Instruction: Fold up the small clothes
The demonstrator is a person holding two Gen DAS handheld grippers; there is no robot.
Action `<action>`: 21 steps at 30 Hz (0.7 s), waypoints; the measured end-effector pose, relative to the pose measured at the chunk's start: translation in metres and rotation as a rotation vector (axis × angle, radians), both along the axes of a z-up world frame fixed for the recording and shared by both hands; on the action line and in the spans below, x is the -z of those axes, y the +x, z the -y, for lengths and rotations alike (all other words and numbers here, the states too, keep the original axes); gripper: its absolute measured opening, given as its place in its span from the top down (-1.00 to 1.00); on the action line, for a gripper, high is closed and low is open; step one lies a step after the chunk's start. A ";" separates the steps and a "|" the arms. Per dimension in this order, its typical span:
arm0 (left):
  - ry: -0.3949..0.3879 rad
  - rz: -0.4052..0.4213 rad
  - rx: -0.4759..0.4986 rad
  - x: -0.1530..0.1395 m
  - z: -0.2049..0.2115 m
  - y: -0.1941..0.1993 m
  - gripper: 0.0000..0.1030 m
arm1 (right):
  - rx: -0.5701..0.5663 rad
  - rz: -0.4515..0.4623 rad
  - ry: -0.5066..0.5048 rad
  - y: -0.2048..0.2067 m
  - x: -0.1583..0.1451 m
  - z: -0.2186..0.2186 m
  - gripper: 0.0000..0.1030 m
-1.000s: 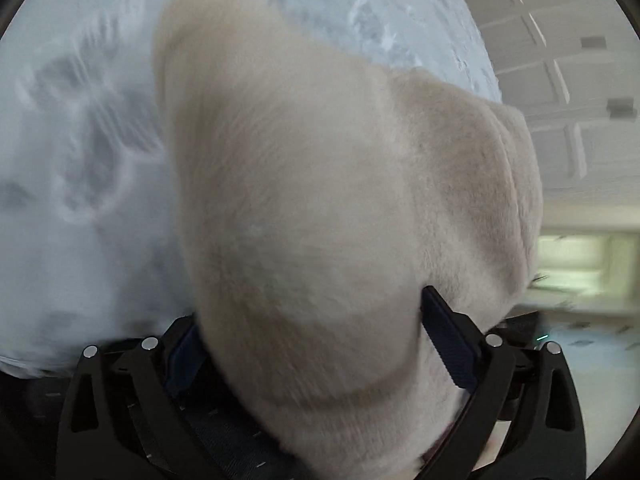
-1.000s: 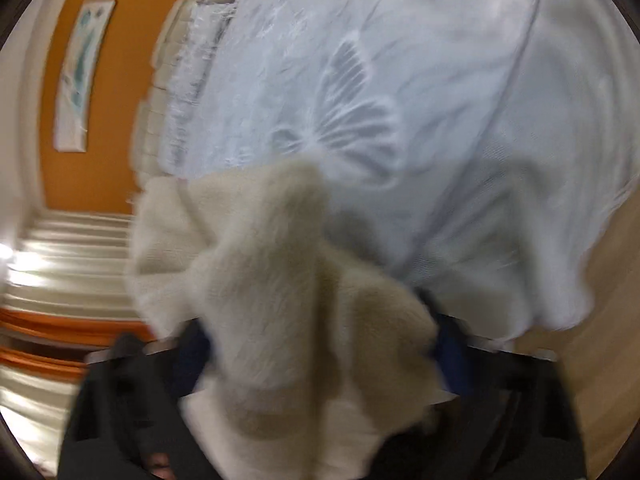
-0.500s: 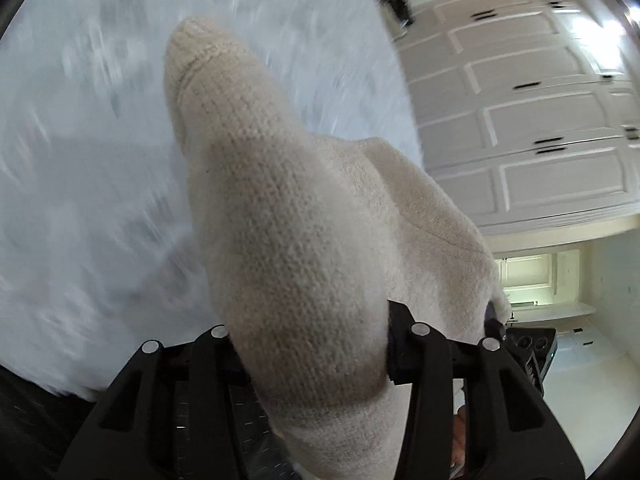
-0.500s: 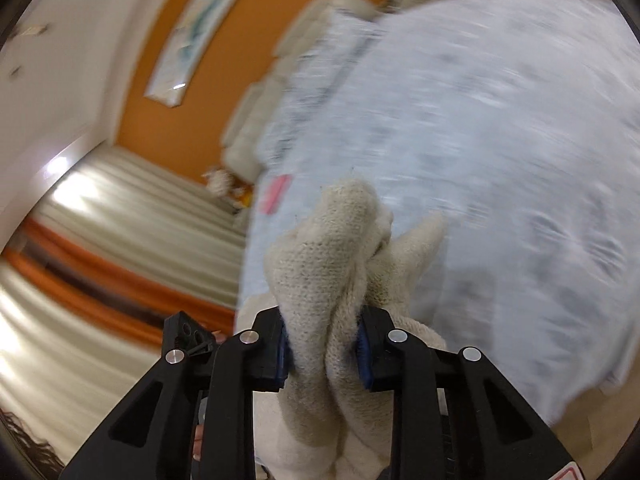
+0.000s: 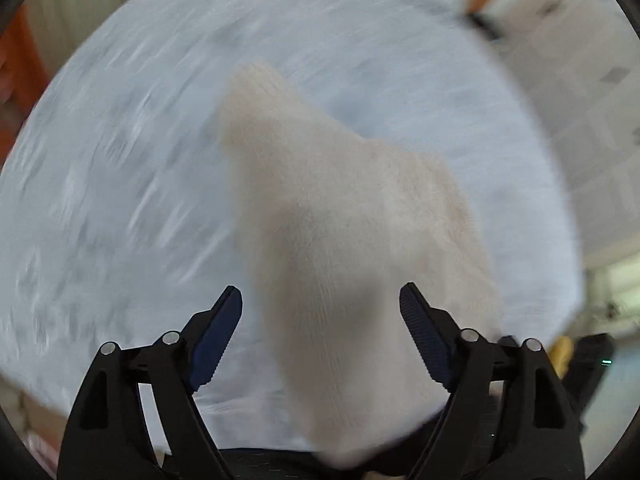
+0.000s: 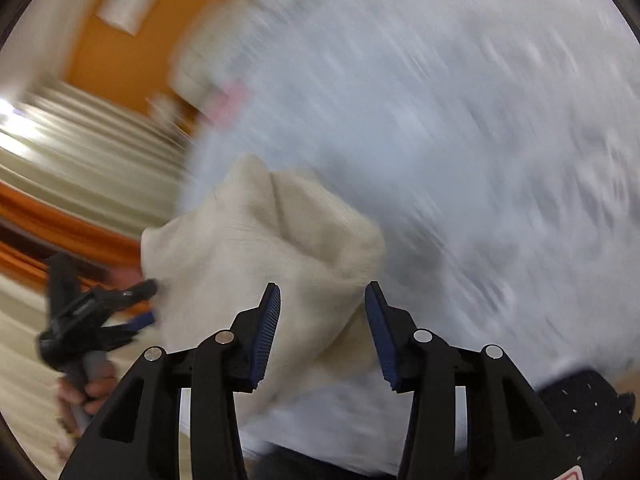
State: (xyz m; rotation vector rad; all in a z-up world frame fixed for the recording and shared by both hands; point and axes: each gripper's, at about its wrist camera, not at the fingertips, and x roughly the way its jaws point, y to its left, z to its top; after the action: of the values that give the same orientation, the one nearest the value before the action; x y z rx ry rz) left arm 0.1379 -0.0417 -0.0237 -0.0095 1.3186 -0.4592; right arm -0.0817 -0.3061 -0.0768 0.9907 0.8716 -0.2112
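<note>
While both pictures are smearing with motion, you are letting a cream knit garment (image 5: 352, 248) go over the bed (image 5: 120, 160).

Your left gripper (image 5: 320, 320) is standing wide, its blue pads (image 5: 216, 336) clear of the cloth on either side, and your right gripper (image 6: 322, 328) is also standing parted, with the knit bunching between the fingers but not pinched by them. The garment is hanging or dropping just in front of both tools, above the pale patterned bedcover and toward its near edge; whether it is touching the cover yet is impossible to tell through the blur. By my reading, you are laying the piece down to start a fold. Next you are going to need it spread flat, then a fresh grip on two corners or on one edge.
</note>
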 end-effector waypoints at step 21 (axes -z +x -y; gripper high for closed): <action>-0.367 -0.252 -0.286 0.059 -0.078 -0.062 0.21 | -0.289 0.084 0.067 0.054 -0.048 -0.031 0.56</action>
State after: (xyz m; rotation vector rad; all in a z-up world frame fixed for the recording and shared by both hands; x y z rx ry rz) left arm 0.0759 0.0367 -0.0827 -0.5698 1.4348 -0.4590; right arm -0.0280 -0.2753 -0.0283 0.9170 0.9378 0.1048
